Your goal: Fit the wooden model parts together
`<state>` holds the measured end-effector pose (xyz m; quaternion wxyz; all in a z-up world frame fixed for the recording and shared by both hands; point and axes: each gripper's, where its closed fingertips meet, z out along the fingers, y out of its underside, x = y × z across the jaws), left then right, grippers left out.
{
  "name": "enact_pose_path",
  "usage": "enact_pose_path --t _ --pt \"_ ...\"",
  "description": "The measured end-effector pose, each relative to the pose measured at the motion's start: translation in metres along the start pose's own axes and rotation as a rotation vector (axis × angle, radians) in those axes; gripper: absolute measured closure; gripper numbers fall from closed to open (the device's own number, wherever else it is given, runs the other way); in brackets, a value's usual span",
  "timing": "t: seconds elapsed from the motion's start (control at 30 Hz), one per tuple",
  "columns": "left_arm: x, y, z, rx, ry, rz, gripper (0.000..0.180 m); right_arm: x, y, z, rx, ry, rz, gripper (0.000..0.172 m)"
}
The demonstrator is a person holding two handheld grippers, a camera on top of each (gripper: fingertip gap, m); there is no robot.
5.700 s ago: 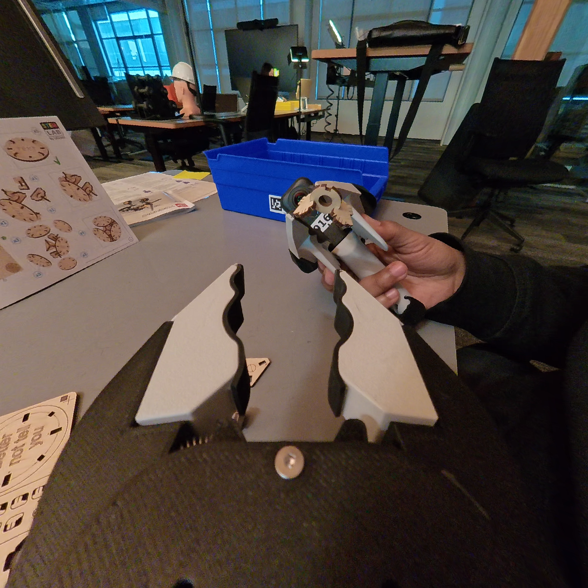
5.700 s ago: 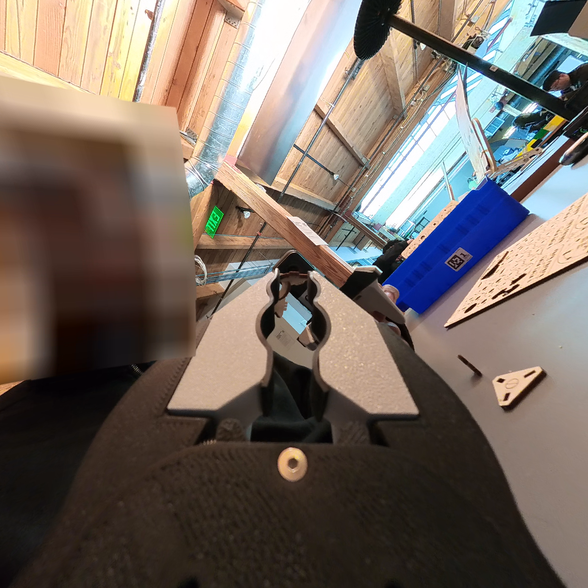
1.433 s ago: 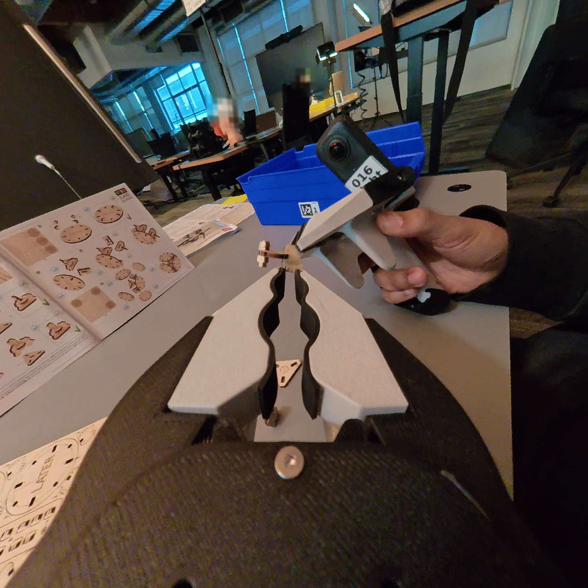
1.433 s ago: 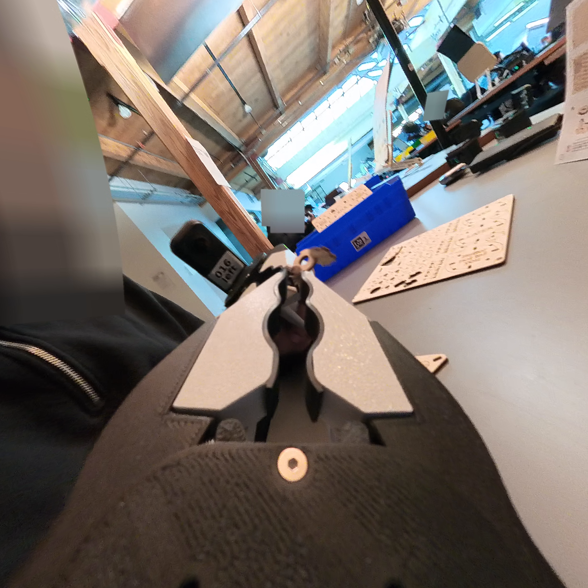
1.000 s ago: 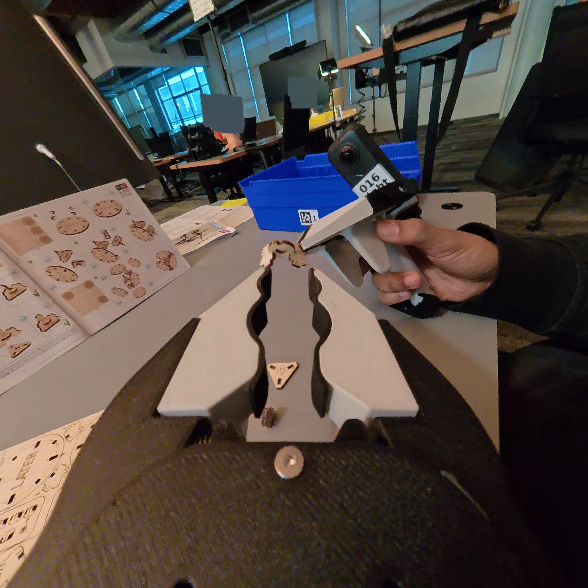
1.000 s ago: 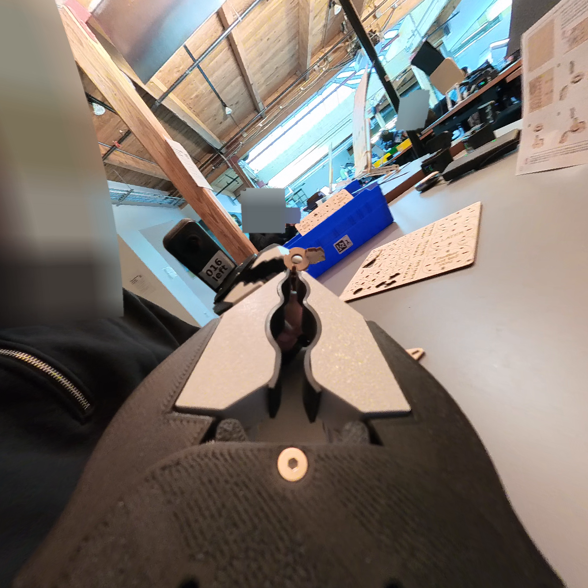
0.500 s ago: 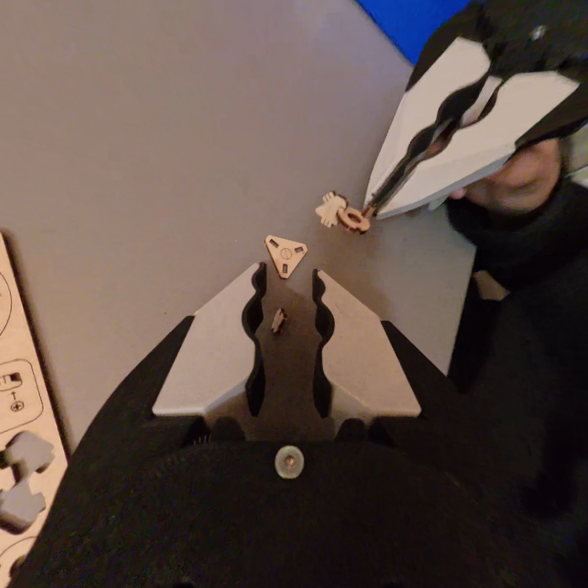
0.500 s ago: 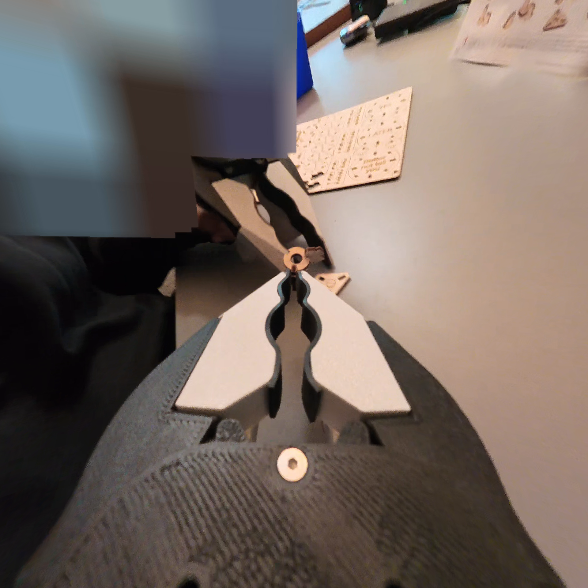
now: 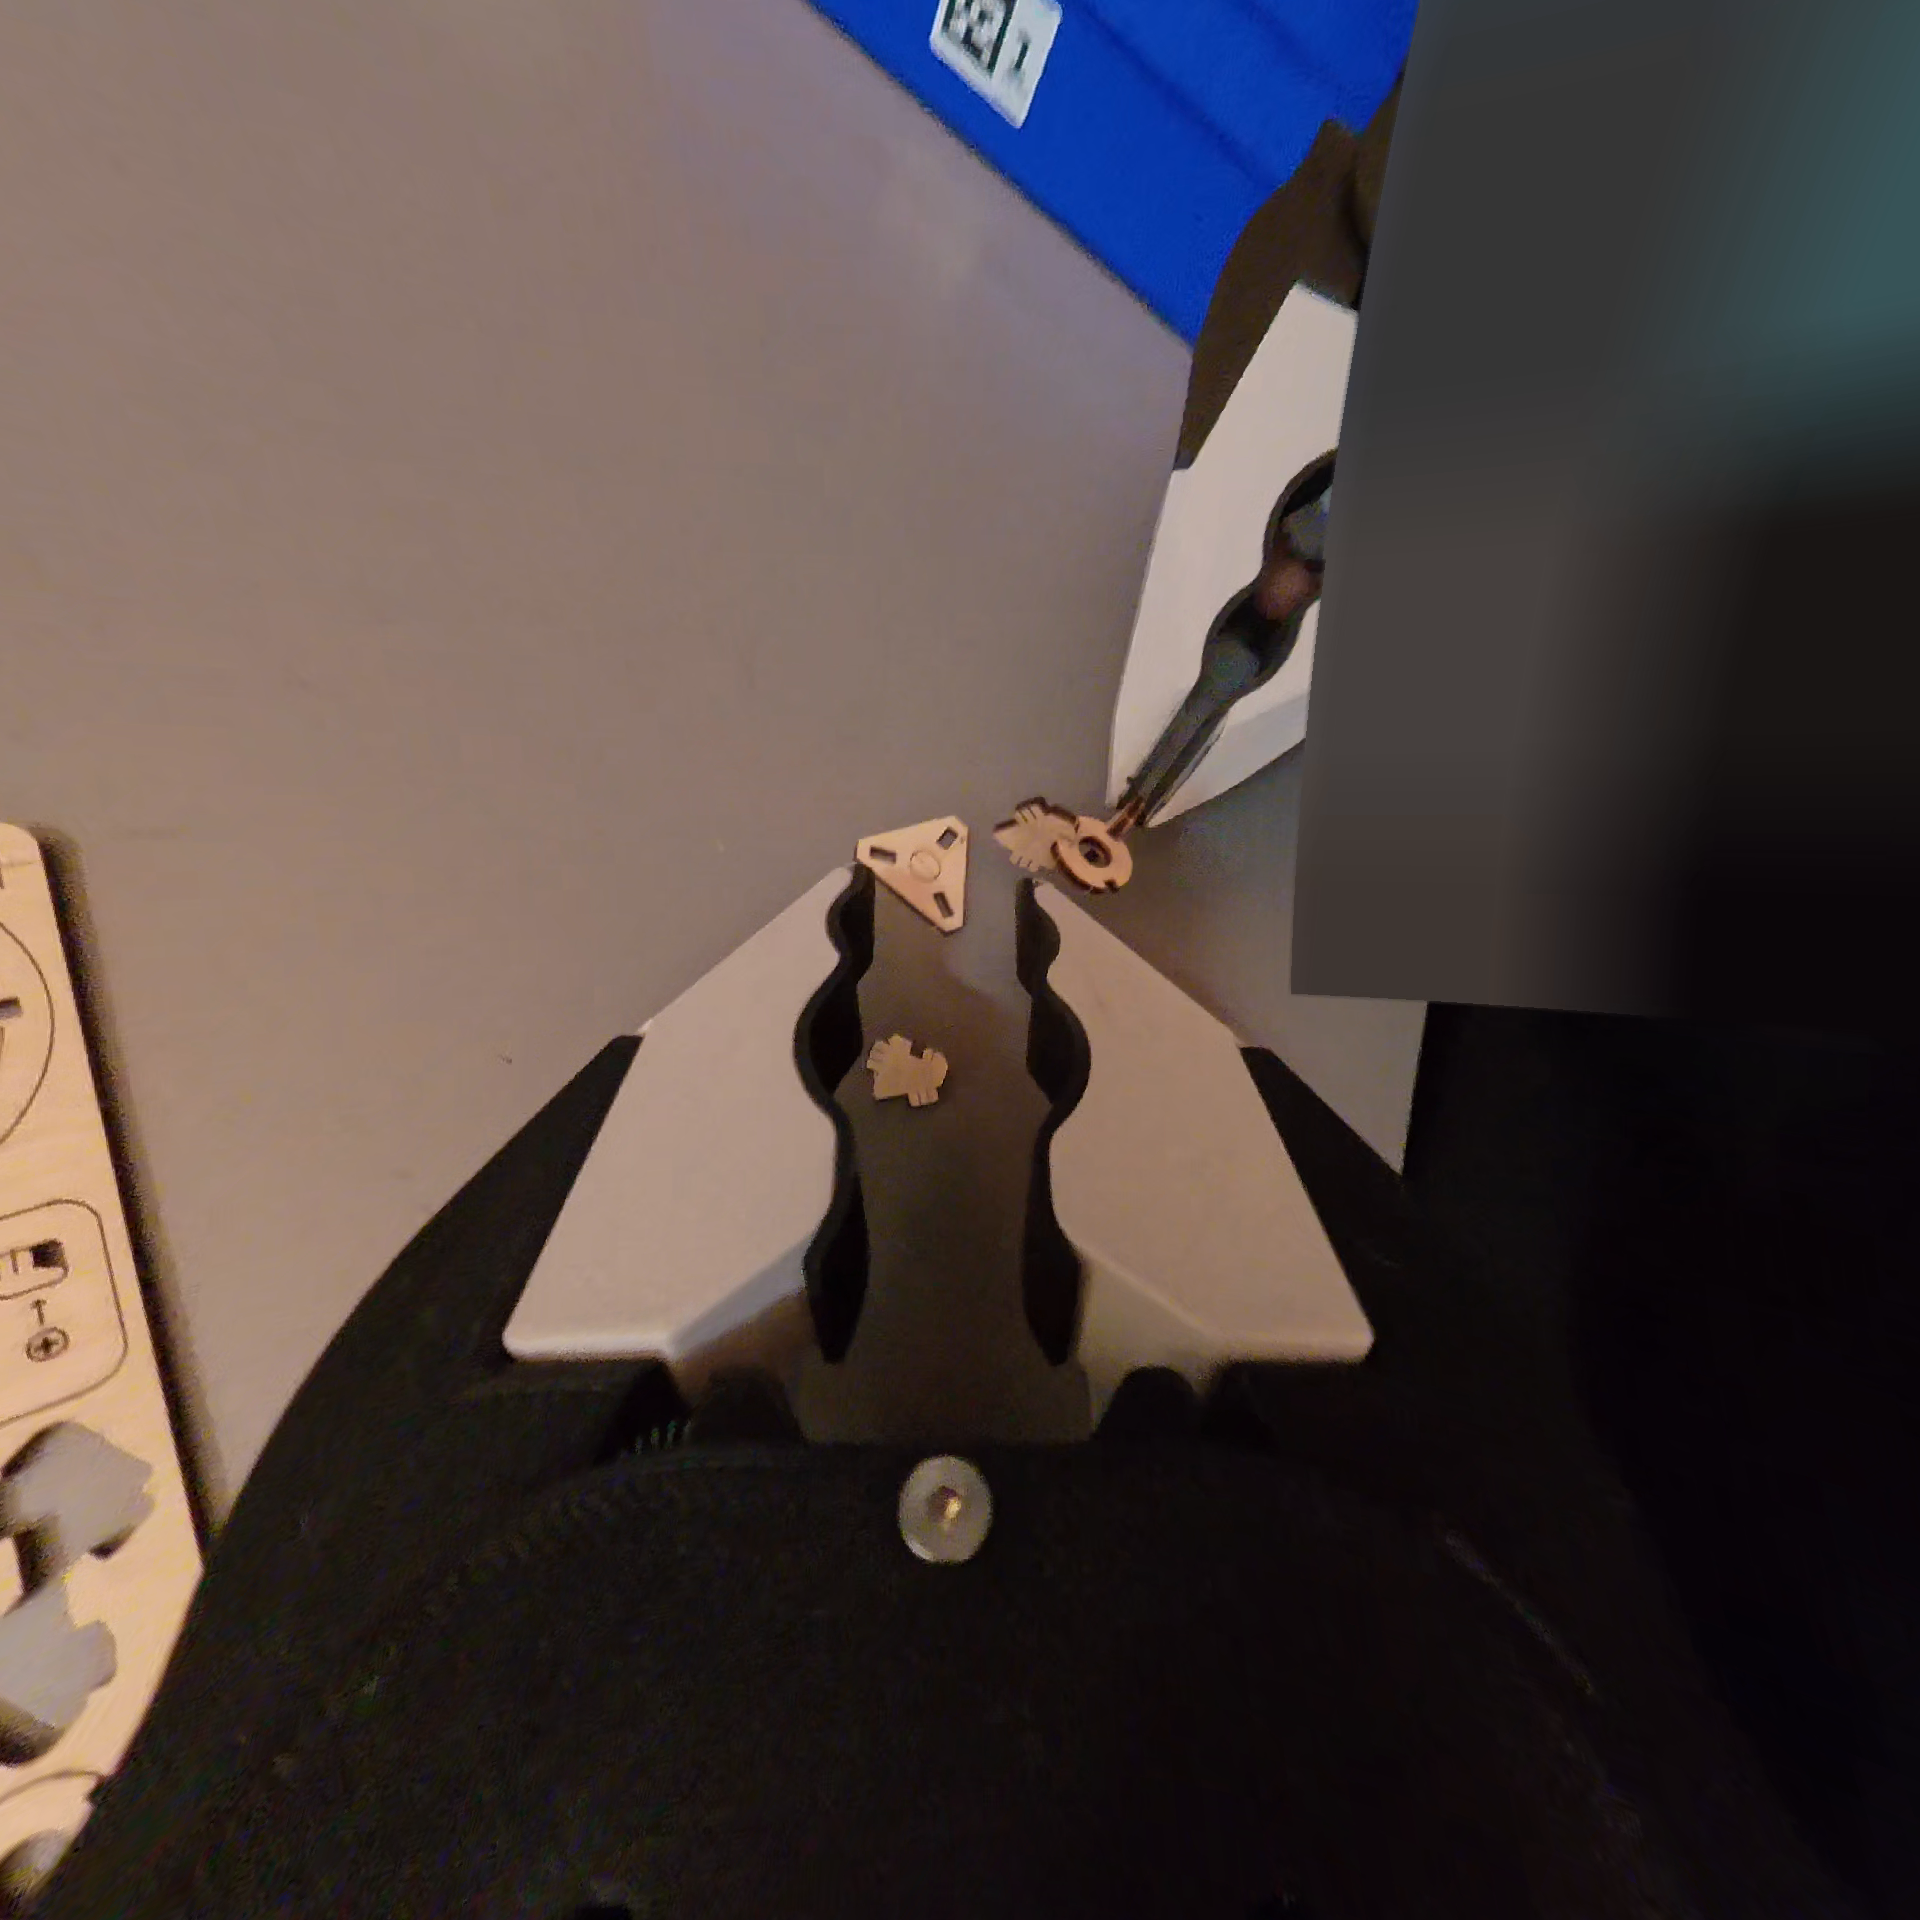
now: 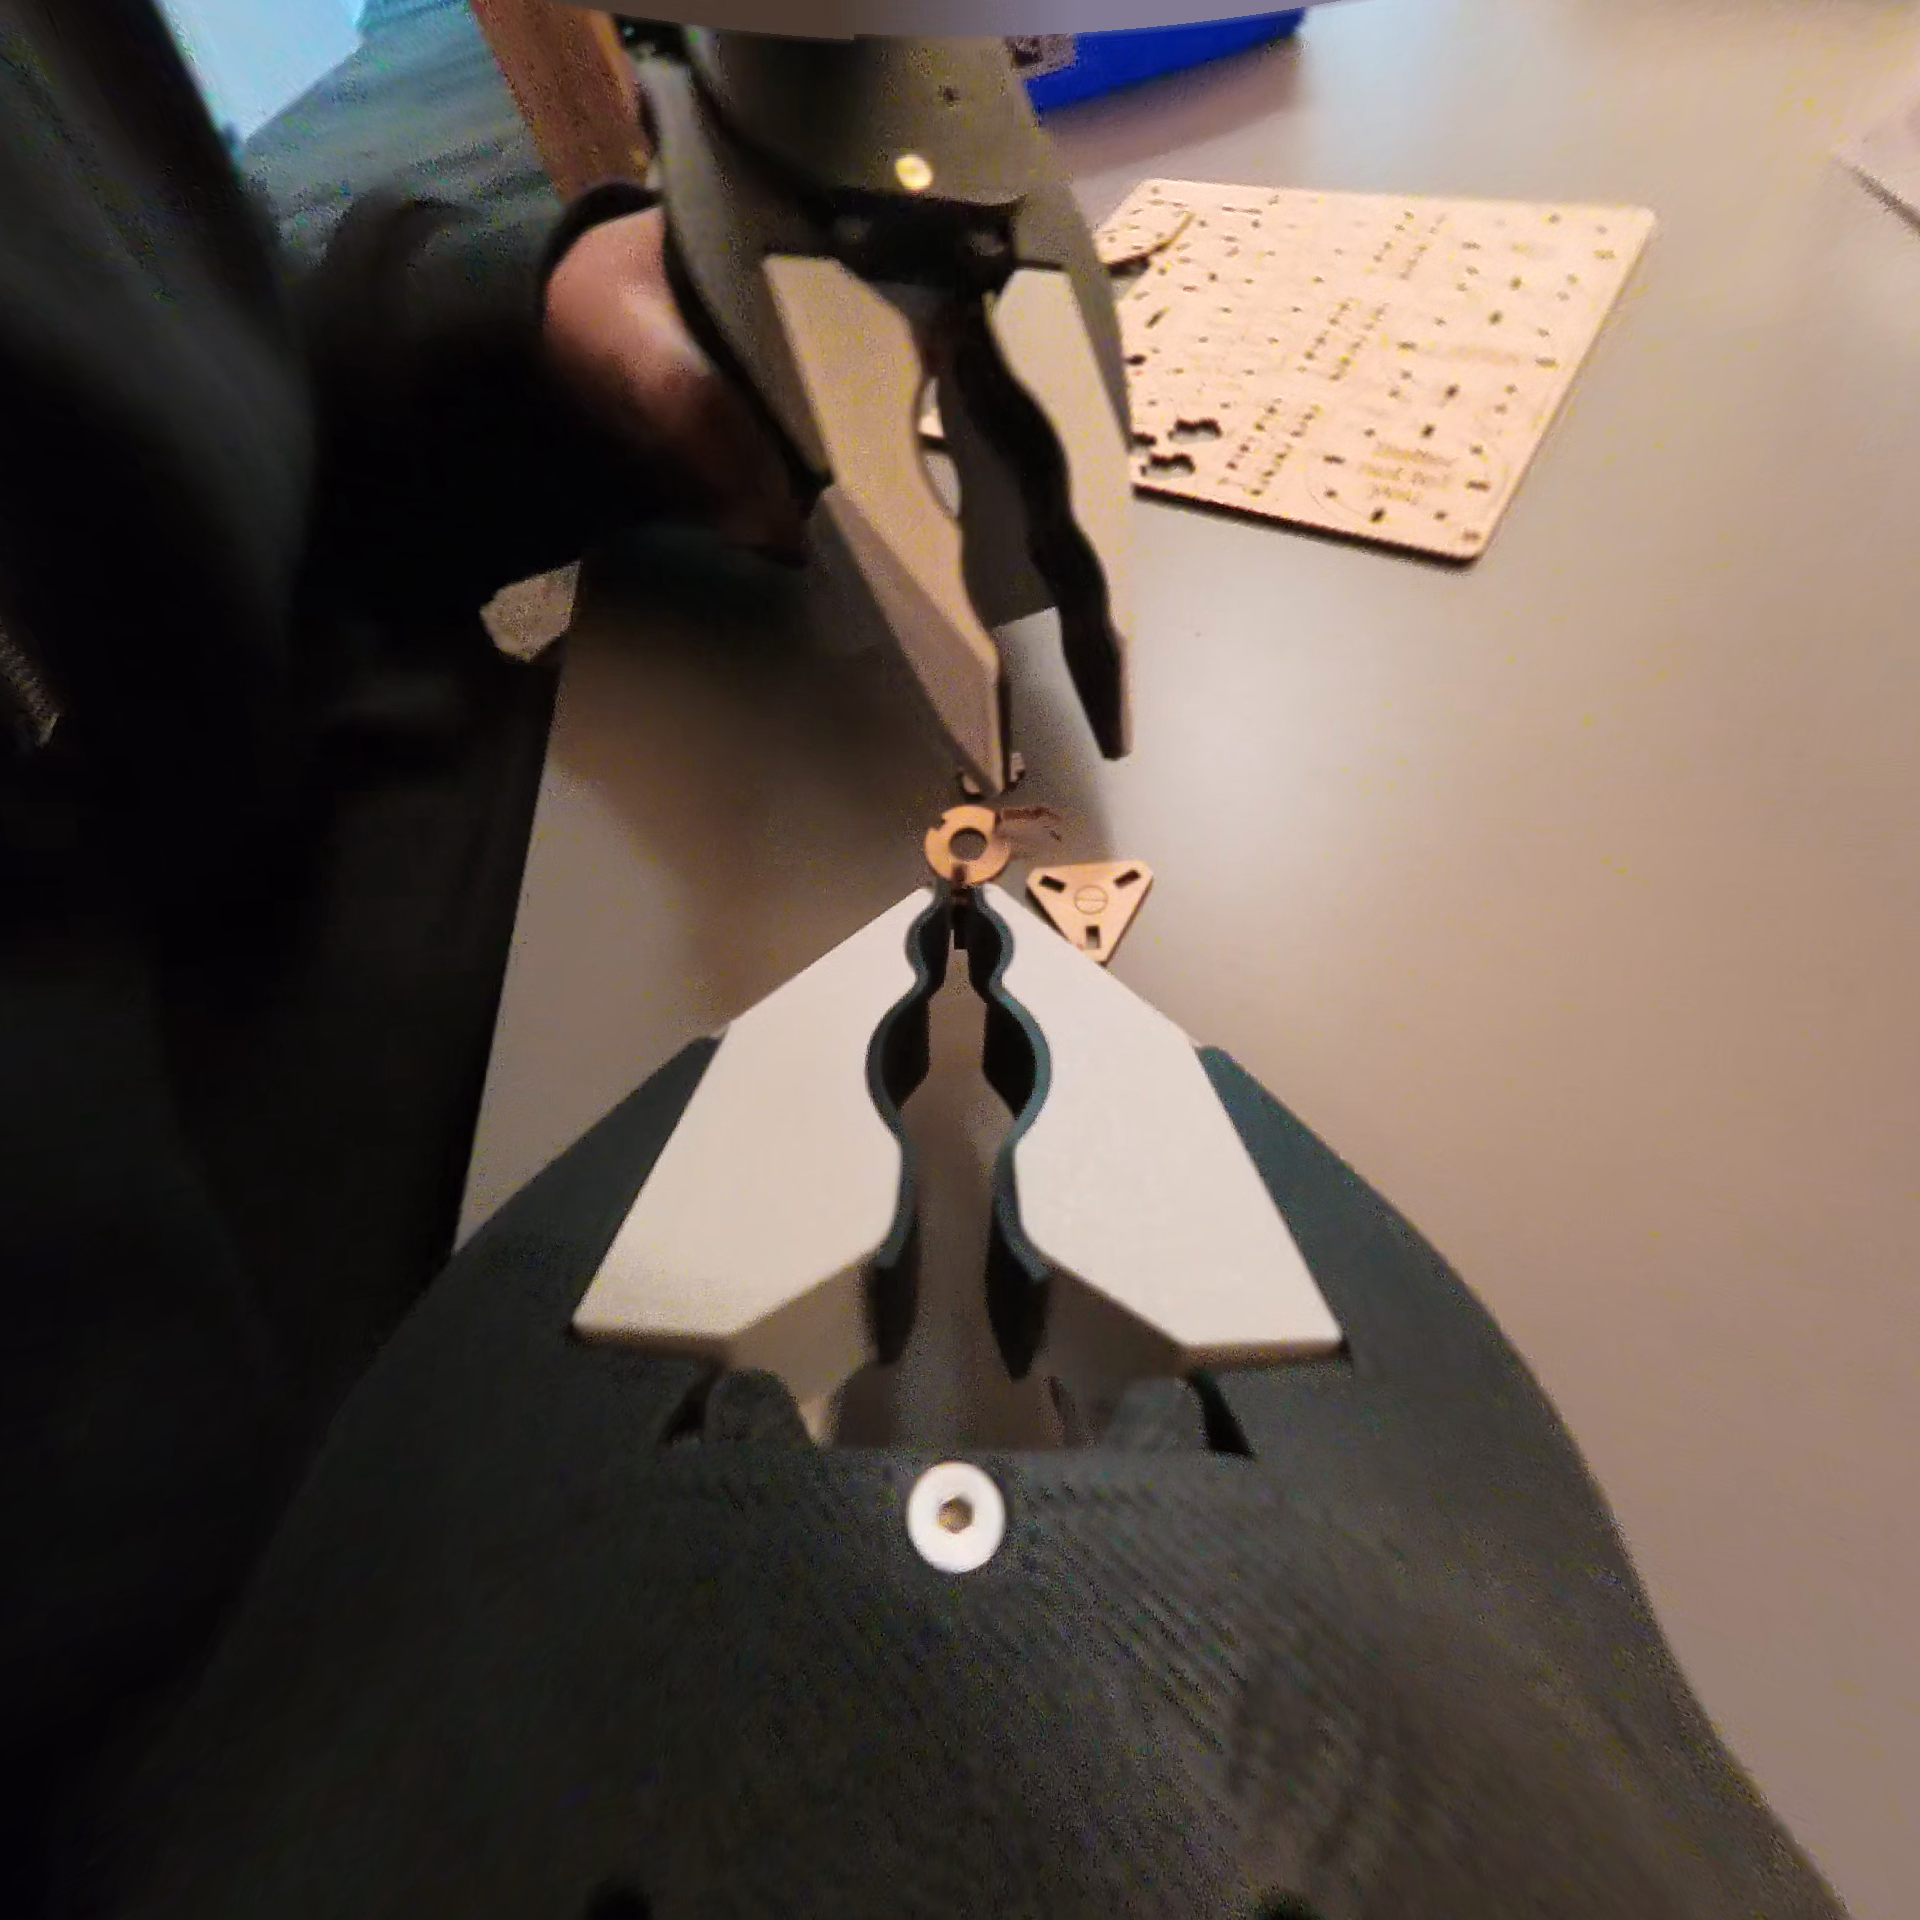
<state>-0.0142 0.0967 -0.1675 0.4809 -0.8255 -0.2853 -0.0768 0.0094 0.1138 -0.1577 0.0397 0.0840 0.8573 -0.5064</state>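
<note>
Where pinched, ring piece point(image 10: 968, 844) at right hand-held gripper point(image 10: 961, 902) tip

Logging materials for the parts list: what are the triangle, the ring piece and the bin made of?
Triangle: thin plywood by the look, pale matte face, dark edges and slots that suggest laser cutting.
Ring piece: same tan wood, darker cut edges; the right gripper is shut on its tab.
Bin: likely moulded plastic, uniform glossy blue.

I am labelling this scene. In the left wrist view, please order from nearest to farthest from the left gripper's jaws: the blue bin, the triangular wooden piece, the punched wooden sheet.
1. Triangular wooden piece: at the jaw tips.
2. Punched wooden sheet: far left edge.
3. Blue bin: top, beyond the table.
</note>
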Motion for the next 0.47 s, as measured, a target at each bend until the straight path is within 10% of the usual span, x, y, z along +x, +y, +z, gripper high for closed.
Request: enact_pose_path --t 0.47 --pt "0.001 -0.012 0.003 0.056 0.152 -0.033 0.162 0.024 0.015 0.005 -0.236 -0.092 -0.455 0.171"
